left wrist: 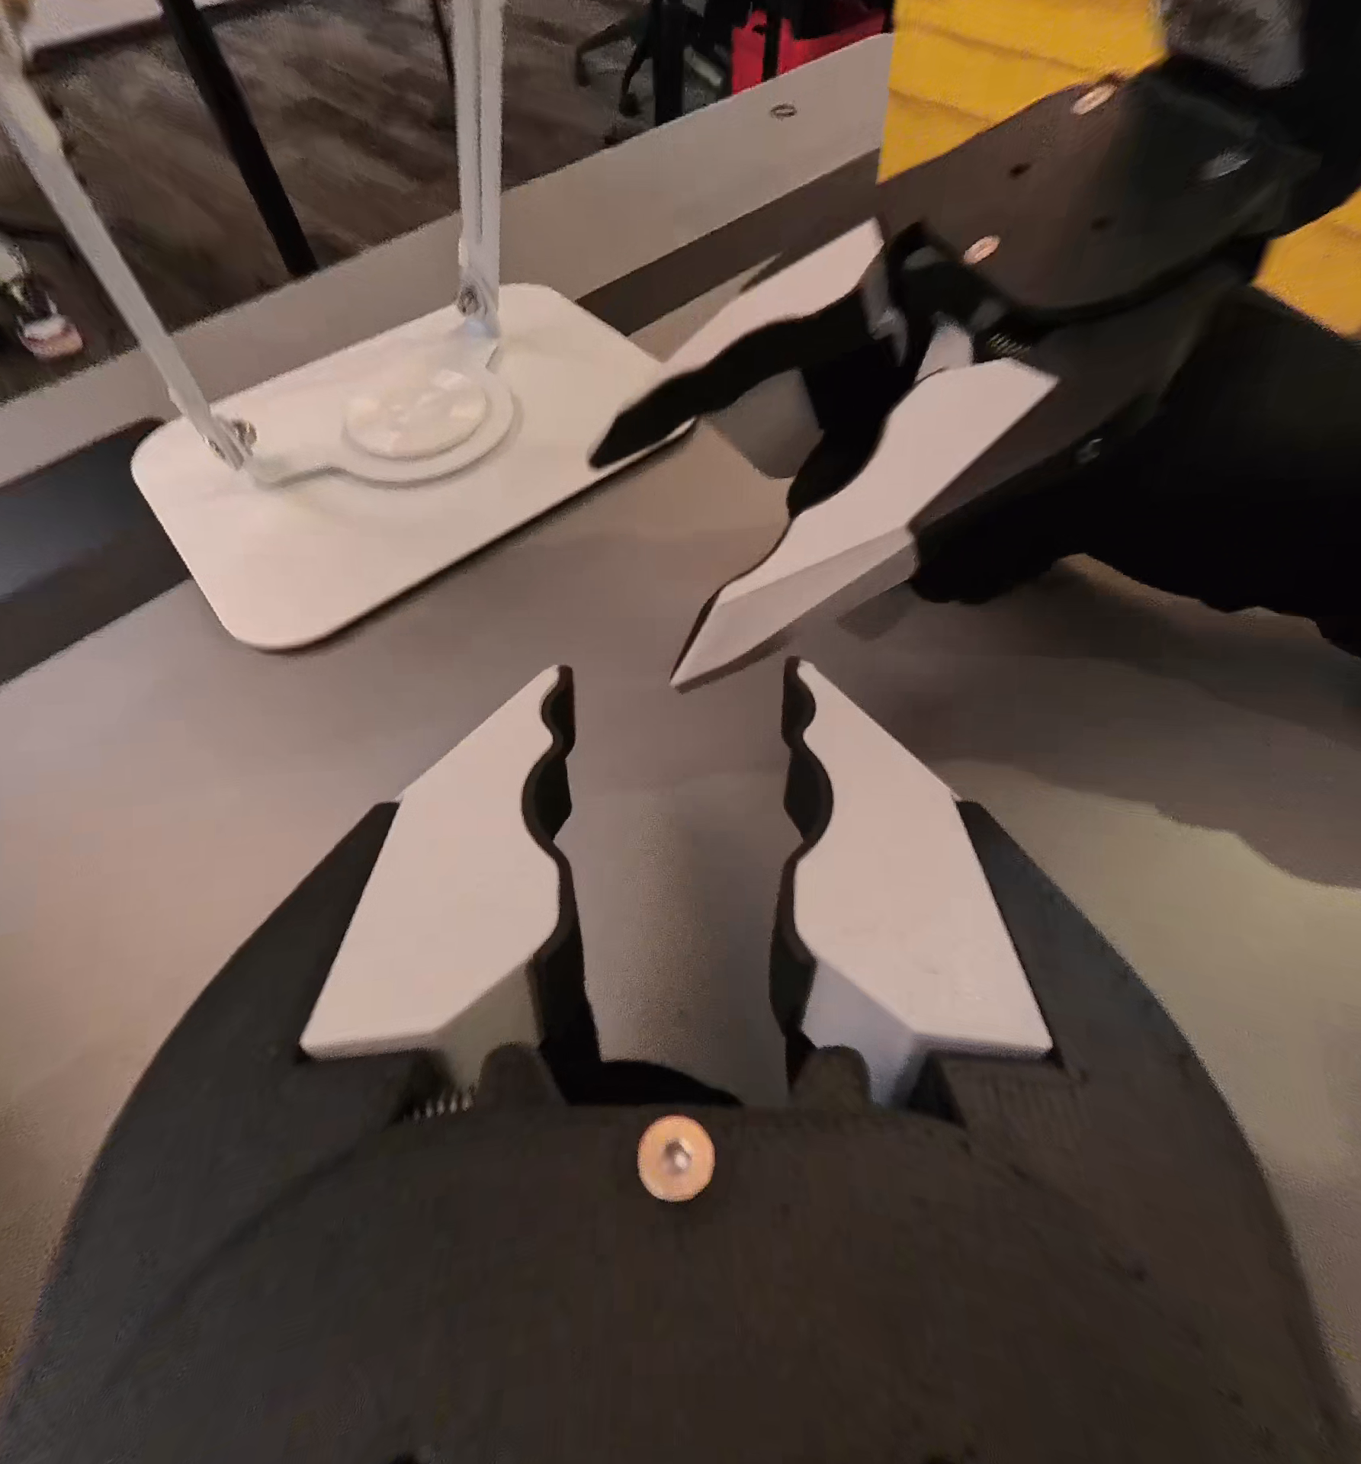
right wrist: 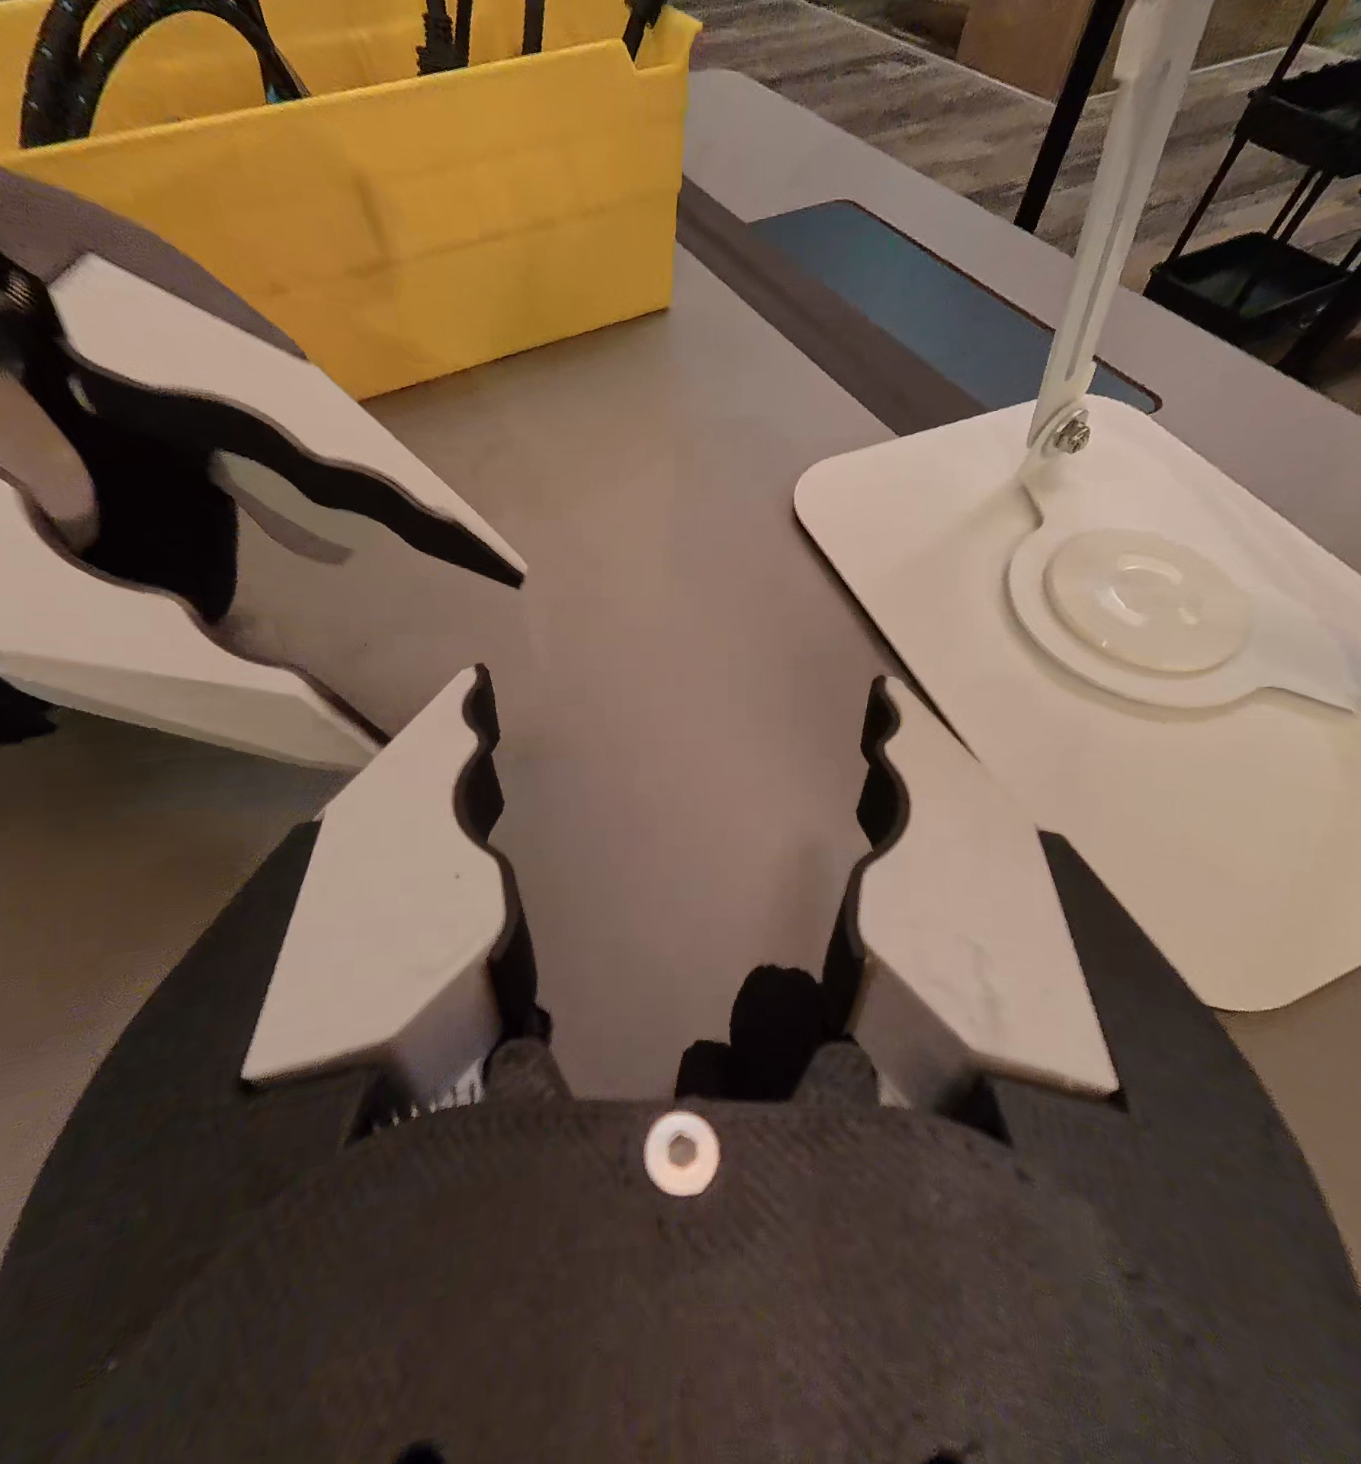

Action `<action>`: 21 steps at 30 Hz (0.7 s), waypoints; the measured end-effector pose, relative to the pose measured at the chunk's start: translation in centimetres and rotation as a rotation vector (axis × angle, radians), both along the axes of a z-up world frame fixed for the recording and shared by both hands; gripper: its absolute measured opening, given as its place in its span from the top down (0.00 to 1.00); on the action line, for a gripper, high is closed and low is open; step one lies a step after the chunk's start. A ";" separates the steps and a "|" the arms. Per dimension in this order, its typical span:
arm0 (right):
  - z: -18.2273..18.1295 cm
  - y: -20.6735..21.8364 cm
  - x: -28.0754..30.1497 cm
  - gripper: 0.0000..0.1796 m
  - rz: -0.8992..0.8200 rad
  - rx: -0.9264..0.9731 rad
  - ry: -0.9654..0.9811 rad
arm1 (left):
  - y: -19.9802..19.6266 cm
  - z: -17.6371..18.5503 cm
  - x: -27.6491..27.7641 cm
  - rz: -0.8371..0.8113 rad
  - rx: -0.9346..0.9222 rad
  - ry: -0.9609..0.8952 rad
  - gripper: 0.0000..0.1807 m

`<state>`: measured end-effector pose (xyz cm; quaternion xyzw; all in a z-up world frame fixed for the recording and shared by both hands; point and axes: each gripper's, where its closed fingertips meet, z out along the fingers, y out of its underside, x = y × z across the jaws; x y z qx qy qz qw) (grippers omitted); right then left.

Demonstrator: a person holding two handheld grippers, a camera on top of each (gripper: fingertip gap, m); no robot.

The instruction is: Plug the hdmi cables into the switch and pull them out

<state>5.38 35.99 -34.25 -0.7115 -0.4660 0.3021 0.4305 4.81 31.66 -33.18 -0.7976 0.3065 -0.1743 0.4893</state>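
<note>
My left gripper (left wrist: 677, 713) is open and empty, low over the grey table (left wrist: 186, 871). My right gripper (left wrist: 637, 566) comes in from the upper right, held by a black-gloved hand (left wrist: 1136, 515), also open and empty. Their fingertips nearly meet. In the right wrist view my right gripper (right wrist: 678, 680) is open over bare table, with the left gripper (right wrist: 447, 657) open at the left. Black cables (right wrist: 67, 71) stick out of a yellow bin (right wrist: 423, 222) at the back. No switch is in view.
A white stand base (left wrist: 344, 515) with thin white legs sits on the table, to the right in the right wrist view (right wrist: 1097, 792). A dark blue inset panel (right wrist: 899, 293) lies behind it. The yellow bin (left wrist: 978, 79) shows behind the right gripper. Black racks (right wrist: 1295, 238) stand beyond the table.
</note>
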 end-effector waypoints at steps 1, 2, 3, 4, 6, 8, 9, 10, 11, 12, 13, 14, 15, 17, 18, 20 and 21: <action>-0.1 0.0 0.0 0.49 0.002 -0.009 0.002 | -0.3 0.8 0.1 -0.026 0.022 0.017 0.74; -0.2 0.0 0.0 0.49 0.005 -0.012 -0.001 | -0.4 1.7 -0.1 -0.039 0.046 0.052 0.75; -0.2 0.0 0.0 0.49 0.007 -0.011 -0.003 | -0.3 2.8 -0.5 -0.043 0.080 0.093 0.75; -0.3 -0.1 -0.1 0.49 0.008 -0.011 -0.007 | -0.2 4.2 -1.0 -0.048 0.118 0.126 0.76; -0.5 -0.1 -0.1 0.49 0.014 -0.013 -0.014 | 0.1 7.4 -2.7 -0.037 0.186 0.181 0.77; -0.5 -0.2 -0.1 0.49 0.017 -0.013 -0.016 | 0.7 10.3 -5.0 -0.028 0.223 0.254 0.76; -0.5 -0.2 -0.1 0.49 0.018 -0.016 -0.015 | 1.0 11.5 -6.5 -0.026 0.231 0.303 0.76; -0.5 -0.1 -0.1 0.49 0.017 -0.021 -0.012 | 1.2 12.3 -7.9 -0.036 0.228 0.361 0.76; -0.5 -0.1 -0.1 0.49 0.017 -0.027 -0.009 | 1.5 13.1 -9.6 -0.040 0.224 0.434 0.76; -0.5 -0.1 -0.1 0.49 0.017 -0.033 -0.006 | 2.0 13.8 -11.4 -0.044 0.231 0.512 0.76; -0.5 -0.1 -0.1 0.49 0.018 -0.039 -0.003 | 2.3 14.3 -13.1 -0.058 0.227 0.585 0.75; -0.5 0.0 -0.1 0.49 0.018 -0.044 -0.002 | 2.7 14.5 -15.0 -0.062 0.200 0.651 0.75; -0.5 0.0 -0.1 0.49 0.019 -0.047 -0.002 | 3.1 14.4 -16.8 -0.064 0.157 0.714 0.73; -0.6 -0.1 -0.2 0.49 0.023 -0.049 -0.008 | 3.8 13.9 -19.9 -0.096 0.083 0.830 0.70; -0.7 -0.1 -0.2 0.49 0.026 -0.049 -0.013 | 4.2 13.6 -21.1 -0.120 0.064 0.885 0.70; -0.8 -0.2 -0.3 0.50 0.030 -0.048 -0.024 | 4.6 12.2 -22.9 -0.188 -0.012 0.978 0.69; -0.9 -0.2 -0.3 0.50 0.032 -0.047 -0.028 | 4.9 11.5 -23.9 -0.216 -0.041 1.041 0.69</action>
